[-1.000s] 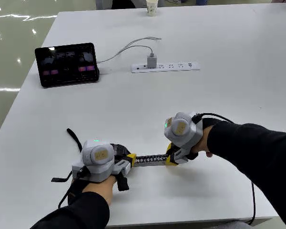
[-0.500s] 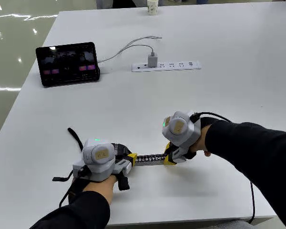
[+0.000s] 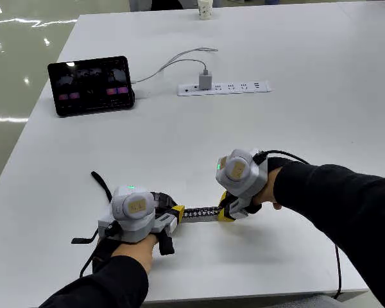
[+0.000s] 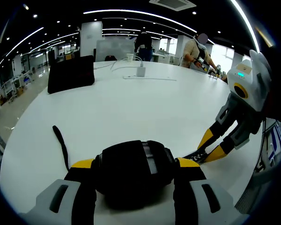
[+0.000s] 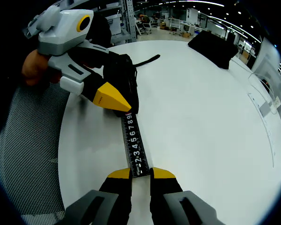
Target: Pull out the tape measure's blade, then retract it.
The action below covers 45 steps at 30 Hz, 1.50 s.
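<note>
Holding of the tape measure [image 4: 133, 171] is logged at the lower left of the head view. The left gripper [image 3: 170, 213] is closed across the black case, with one yellow tip on each flank at the bottom centre of the left gripper view. The right gripper [image 5: 140, 174] is clamped on the free end of the blade [image 5: 132, 140], which is pinched between the two yellow tips at the lower centre of the right gripper view.

Step in hand: only a short run of blade is drawn out between the grippers. This is judged to be either the start of the pull or the tail of the retraction; which one cannot be settled from a still.

Next move, as judged:
- If pulling, the blade end is to be drawn straight toward the right of the head view while the case is kept pinned on the table [image 3: 295, 96].
- If retracting, the end is to be fed back under grip, not released, so that a snap-back is avoided.
- In both cases twisting of the blade is to be avoided.

Appearance: the case is seen as rounded, compact and black. A black strap [image 3: 101, 186] is trailed from it toward the upper left of the head view. The blade is dark with pale numerals and graduations, and is held straight and flat, close to the white tabletop.
</note>
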Tool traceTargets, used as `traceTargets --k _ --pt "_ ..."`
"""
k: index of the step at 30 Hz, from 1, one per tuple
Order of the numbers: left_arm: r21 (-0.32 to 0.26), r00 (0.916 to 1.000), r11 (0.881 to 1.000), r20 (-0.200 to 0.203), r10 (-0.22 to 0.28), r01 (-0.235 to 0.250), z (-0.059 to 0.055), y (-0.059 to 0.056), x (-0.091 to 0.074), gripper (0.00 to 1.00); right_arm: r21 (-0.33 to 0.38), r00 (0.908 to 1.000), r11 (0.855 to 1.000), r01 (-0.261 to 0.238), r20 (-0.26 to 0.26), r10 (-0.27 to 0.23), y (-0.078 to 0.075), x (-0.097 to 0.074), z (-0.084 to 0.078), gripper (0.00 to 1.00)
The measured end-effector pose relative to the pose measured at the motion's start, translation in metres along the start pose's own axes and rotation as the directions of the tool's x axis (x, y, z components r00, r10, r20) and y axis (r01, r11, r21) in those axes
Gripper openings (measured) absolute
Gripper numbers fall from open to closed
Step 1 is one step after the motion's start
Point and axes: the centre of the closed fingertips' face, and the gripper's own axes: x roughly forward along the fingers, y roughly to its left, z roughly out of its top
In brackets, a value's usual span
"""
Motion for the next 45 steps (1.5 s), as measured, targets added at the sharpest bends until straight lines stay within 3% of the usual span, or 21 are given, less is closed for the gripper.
traceTargets --k 18,22,34,38,45 --pt "0.003 1.0000 1.000 -0.002 -0.004 0.004 0.000 -0.001 0.000 0.62 -0.025 0.9998 1.000 -0.005 0.018 0.006 0.001 0.003 0.007 0.11" --pt "0.004 1.0000 1.000 -0.002 -0.005 0.005 0.000 -0.001 0.000 0.62 -0.067 0.9996 0.998 -0.007 0.026 0.009 0.002 0.005 0.008 0.11" --pt "0.003 1.0000 1.000 -0.003 -0.005 0.005 0.000 -0.001 0.001 0.62 -0.019 0.9993 1.000 -0.012 0.036 0.013 0.002 0.008 0.014 0.11" --pt "0.003 1.0000 1.000 -0.003 -0.004 0.004 0.000 -0.001 0.001 0.62 -0.058 0.9991 0.998 -0.014 0.038 0.016 0.004 0.009 0.016 0.11" --pt "0.003 1.0000 1.000 -0.002 -0.004 0.004 0.000 0.000 0.000 0.62 -0.053 0.9980 0.999 -0.014 0.061 0.017 0.004 0.011 0.020 0.11"
